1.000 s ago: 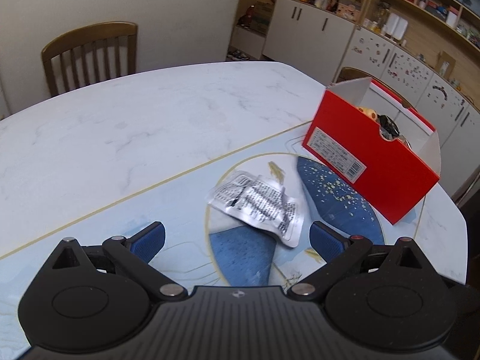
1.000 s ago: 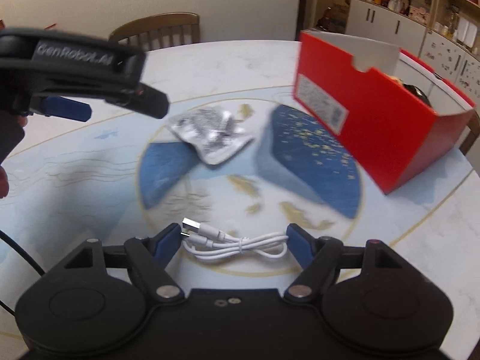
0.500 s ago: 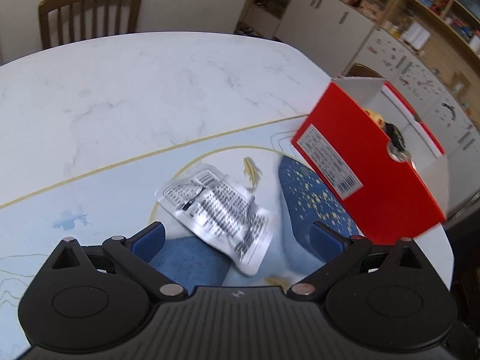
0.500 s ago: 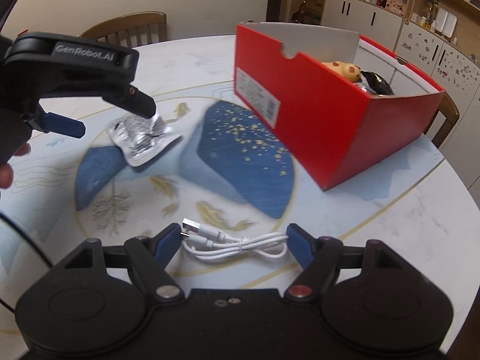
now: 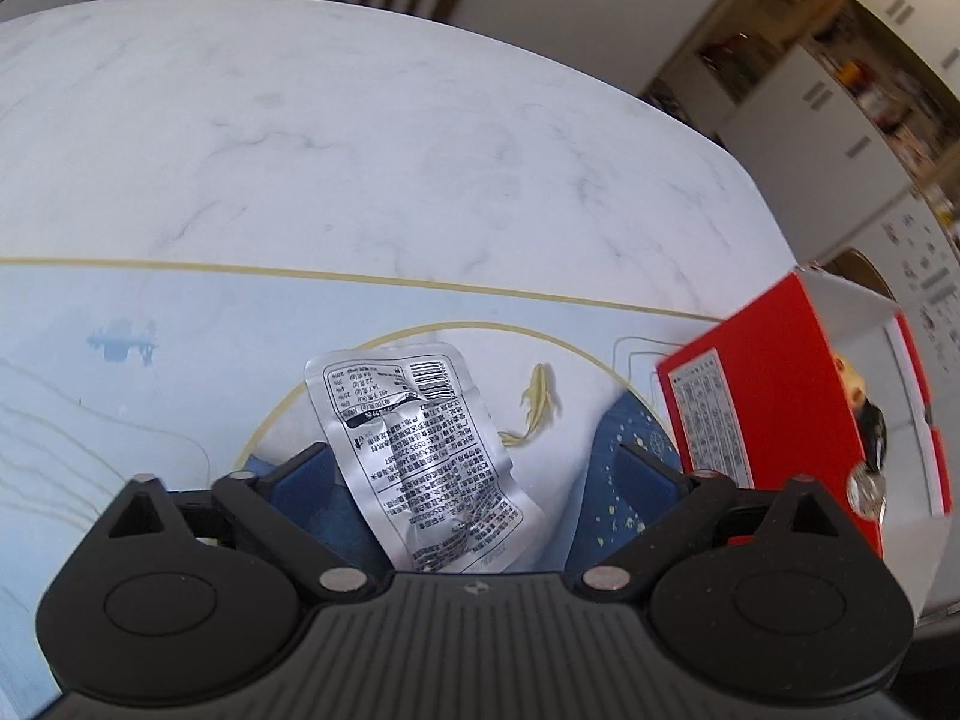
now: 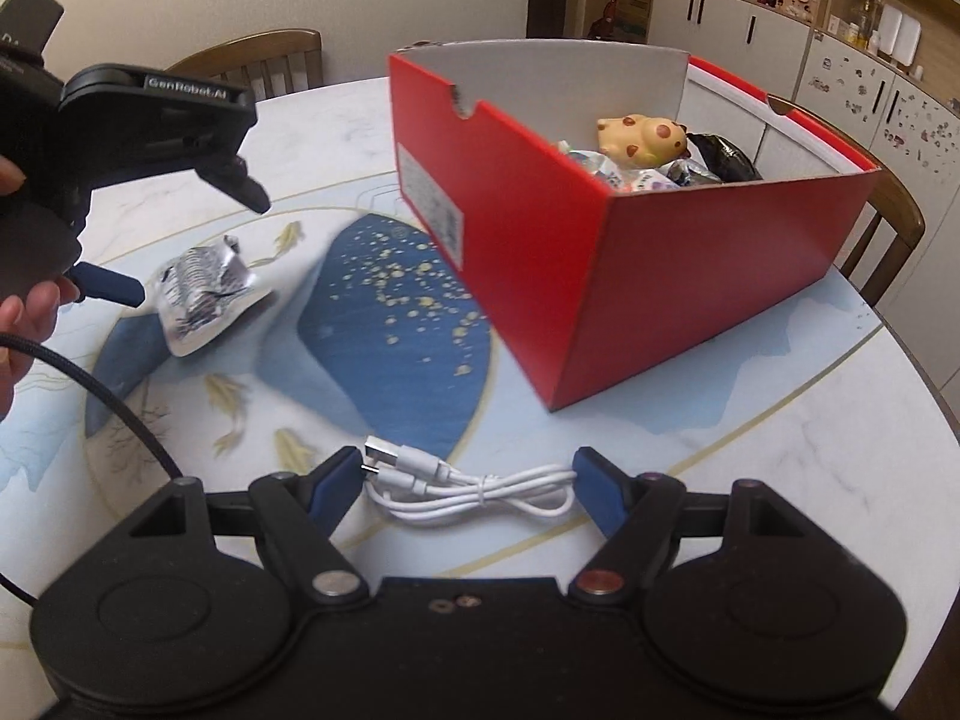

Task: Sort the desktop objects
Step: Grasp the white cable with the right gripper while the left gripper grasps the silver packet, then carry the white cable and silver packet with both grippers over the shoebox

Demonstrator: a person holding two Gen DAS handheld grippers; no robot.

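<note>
Closing left gripper (image 5: 474,468) around foil sachet (image 5: 420,450), no pinch yet; right gripper (image 6: 468,495) clamping white USB cable (image 6: 474,489), next into red box (image 6: 600,252).

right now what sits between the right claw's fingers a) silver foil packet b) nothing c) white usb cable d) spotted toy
c: in the right wrist view the bundled white usb cable spans the gap of the right claw, both ends against the blue fingers; the silver foil packet lies farther off under the left claw.
</note>
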